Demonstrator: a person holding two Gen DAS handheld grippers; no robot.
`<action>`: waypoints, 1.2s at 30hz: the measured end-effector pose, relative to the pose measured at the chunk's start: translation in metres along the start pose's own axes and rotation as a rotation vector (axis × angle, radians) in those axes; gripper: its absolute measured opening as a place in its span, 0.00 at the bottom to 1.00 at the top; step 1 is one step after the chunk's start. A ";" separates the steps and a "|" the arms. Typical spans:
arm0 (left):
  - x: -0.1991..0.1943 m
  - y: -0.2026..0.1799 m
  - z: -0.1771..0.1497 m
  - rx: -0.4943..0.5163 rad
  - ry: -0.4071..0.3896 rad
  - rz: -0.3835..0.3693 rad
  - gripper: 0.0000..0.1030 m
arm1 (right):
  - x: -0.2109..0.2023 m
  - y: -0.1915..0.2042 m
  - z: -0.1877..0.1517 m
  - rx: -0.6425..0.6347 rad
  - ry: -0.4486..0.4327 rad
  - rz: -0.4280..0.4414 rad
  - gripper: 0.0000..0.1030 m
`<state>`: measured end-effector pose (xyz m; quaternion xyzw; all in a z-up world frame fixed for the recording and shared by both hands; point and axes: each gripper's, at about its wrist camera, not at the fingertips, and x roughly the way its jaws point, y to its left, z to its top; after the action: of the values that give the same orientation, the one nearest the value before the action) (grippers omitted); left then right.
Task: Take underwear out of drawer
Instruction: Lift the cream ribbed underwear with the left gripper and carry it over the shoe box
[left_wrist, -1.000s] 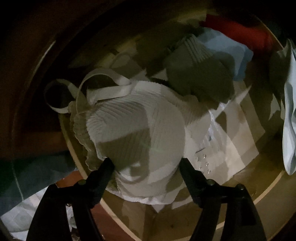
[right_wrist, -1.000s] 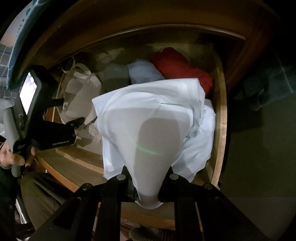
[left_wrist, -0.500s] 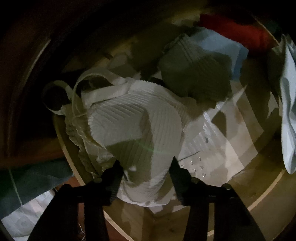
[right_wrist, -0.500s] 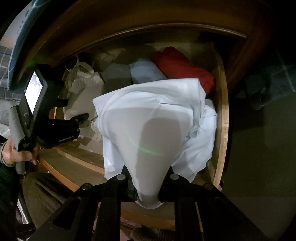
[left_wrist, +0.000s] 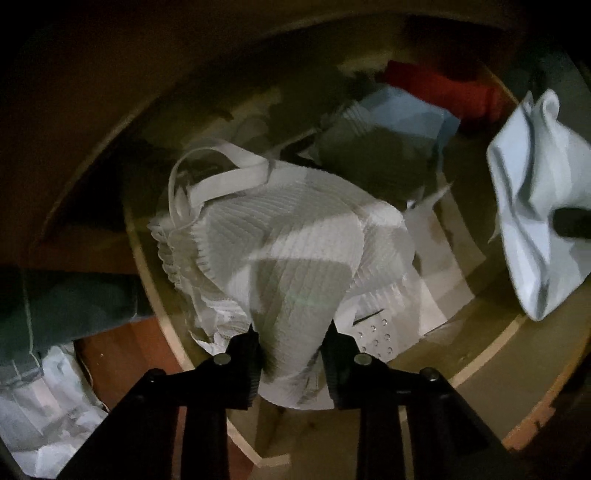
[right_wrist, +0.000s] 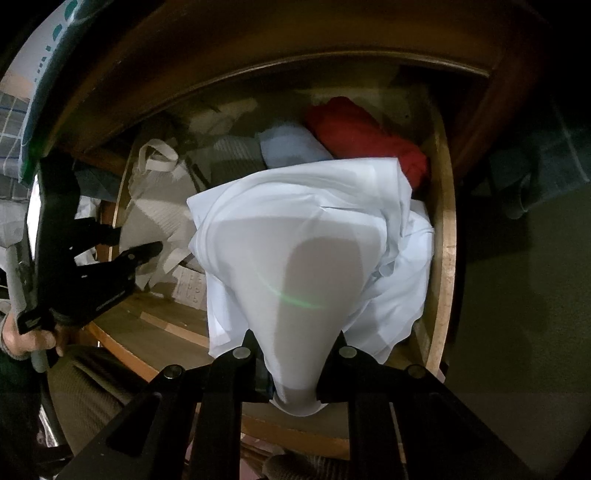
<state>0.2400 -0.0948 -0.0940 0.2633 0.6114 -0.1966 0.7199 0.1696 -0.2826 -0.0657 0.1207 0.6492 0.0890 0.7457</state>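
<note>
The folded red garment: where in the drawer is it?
In the right wrist view the folded red garment lies at the wooden drawer's back right corner, right of a pale blue folded garment.

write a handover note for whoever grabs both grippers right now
Left gripper: jaws closing on the ribbed white garment, fabric bunched between them, most of it over the drawer floor.
Right gripper: shut on the smooth white garment, which hangs from it above the drawer's right side.
Inside at the back: grey piece, light blue piece, red piece. White paper lines the floor.
Done: one garment lifted, the second gripped.
Left: carry both clear of the drawer, then likely fetch the three at the back.
</note>
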 end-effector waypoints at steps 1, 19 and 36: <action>-0.007 0.006 0.001 -0.017 -0.003 -0.020 0.26 | 0.000 0.000 0.000 -0.001 -0.001 -0.001 0.13; -0.062 0.007 -0.041 -0.097 -0.145 -0.078 0.26 | -0.002 0.000 0.000 0.002 -0.010 -0.003 0.13; -0.118 0.004 -0.066 -0.211 -0.289 -0.118 0.25 | -0.005 0.001 -0.001 0.001 -0.018 -0.005 0.13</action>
<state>0.1708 -0.0554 0.0155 0.1189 0.5331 -0.2091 0.8111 0.1680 -0.2831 -0.0611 0.1205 0.6427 0.0858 0.7517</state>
